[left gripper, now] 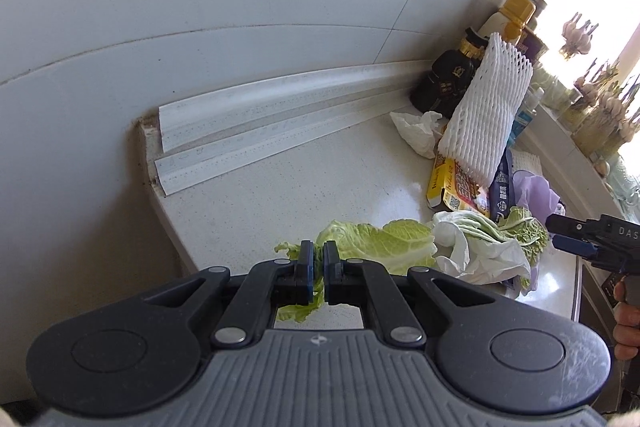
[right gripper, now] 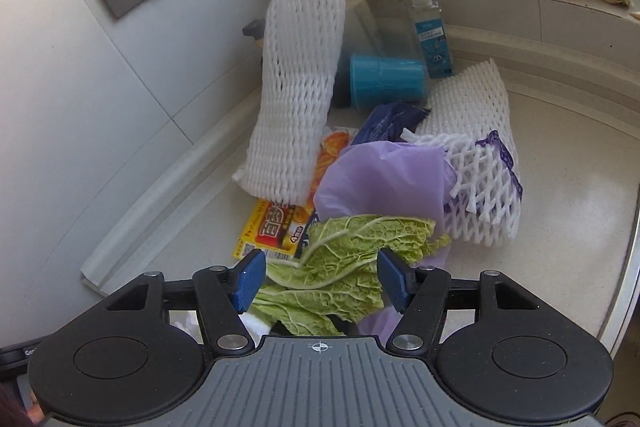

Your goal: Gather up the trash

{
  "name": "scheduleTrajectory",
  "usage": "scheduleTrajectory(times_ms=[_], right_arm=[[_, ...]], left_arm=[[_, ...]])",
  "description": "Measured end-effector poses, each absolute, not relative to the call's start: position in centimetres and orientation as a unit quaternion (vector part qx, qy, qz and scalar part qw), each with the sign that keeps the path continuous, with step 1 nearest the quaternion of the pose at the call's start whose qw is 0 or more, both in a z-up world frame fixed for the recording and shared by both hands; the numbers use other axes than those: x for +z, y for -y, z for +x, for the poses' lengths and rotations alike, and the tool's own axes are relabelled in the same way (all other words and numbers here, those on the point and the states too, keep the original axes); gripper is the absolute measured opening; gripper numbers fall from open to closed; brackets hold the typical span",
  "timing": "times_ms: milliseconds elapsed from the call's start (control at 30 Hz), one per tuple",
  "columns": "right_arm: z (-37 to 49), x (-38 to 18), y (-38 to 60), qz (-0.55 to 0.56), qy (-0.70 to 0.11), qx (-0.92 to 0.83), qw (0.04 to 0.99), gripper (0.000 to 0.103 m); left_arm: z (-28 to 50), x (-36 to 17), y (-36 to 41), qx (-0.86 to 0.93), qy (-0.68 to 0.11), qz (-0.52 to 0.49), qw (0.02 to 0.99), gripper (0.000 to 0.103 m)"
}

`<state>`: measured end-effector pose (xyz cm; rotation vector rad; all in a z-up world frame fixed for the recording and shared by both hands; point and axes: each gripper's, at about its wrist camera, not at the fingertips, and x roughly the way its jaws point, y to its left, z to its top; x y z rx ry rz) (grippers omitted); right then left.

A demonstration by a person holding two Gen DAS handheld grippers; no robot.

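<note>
Tearing is what we are risking: left gripper [left gripper: 319,269] fingers are clamping one cabbage leaf [left gripper: 376,241], right gripper [right gripper: 322,277] fingers are standing open, empty, over another leaf [right gripper: 340,267]

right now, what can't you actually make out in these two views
- Left wrist view: how much cabbage leaf the shut left tongs pinch; their body hides the rest.
- Right wrist view: what lies under the cabbage leaves between the open right tongs; the leaves and purple bag cover it.
- Right wrist view: the dark bottle, hidden behind the upright foam net.
- Left wrist view: windowsill jars, washed out by glare.
</note>
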<state>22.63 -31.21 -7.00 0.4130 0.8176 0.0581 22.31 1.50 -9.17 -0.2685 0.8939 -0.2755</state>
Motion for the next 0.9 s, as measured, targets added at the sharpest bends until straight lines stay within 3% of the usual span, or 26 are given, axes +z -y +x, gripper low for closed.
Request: scheduleTrajectory(times_ms=[133,300,467,733,833,900], right_arm=[[24.2,-8.3,29.6,0.149,-0.403,-0.010,0.903,0.062],[25.0,-9.4,27.6,0.089,-0.408,-0.029,0.908,0.031],[23.9,-8.1,27.2,0.080,-0.383,-0.028,0.920,0.019],[21.7,-5.1,28.6,0.162,-0.354,0.010,0.921,0.018],[21.1,-4.5,28.9,0.160,-0.371,0.000,0.915,0.024],[20.5,-4.6,28.8,0.134,-0.375,-0.007,0.917,0.036]], left_arm=[[22.5,-9.6,-0.8,-0.138,-0.435,-0.127,0.881,0.004],[22.4,-9.7,-0.4,-0.140,-0.439,-0.124,0.879,0.004],[22.3,-9.4,-0.7,-0.139,-0.438,-0.125,0.879,0.004],[21.8,-8.6,-1.0,-0.142,-0.430,-0.129,0.882,0.004],[21.5,-8.4,-1.4,-0.142,-0.428,-0.132,0.883,0.004],[21.3,-8.4,-1.6,-0.140,-0.428,-0.135,0.883,0.004]])
